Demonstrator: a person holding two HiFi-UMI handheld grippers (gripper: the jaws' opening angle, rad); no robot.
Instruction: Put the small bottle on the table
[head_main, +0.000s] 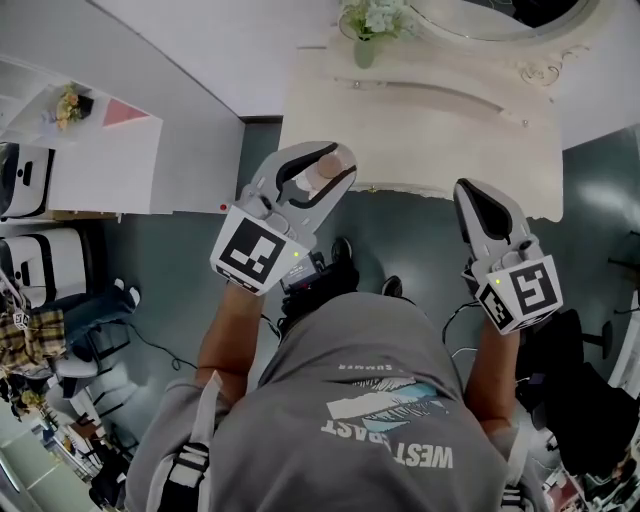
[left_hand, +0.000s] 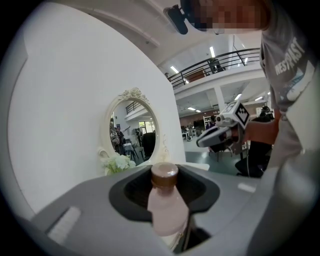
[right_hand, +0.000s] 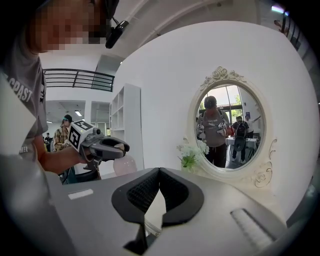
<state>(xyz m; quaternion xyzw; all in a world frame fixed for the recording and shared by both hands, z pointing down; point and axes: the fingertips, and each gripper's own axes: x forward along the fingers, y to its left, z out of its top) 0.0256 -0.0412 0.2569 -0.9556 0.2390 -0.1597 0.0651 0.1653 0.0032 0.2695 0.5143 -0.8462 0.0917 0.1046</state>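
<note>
The small bottle, pale pink with a brown cap, sits between the dark pads of my left gripper, which is shut on it. In the head view the left gripper holds the bottle in the air just in front of the cream dressing table's near edge. My right gripper hovers to the right at the same edge. In the right gripper view its jaws meet at the tips with nothing between them. That view also shows the left gripper off to the left.
On the table stand an oval mirror in a carved cream frame and a small vase of white flowers. A white wall rises behind it. White shelving lies to the left. A grey-green floor is below.
</note>
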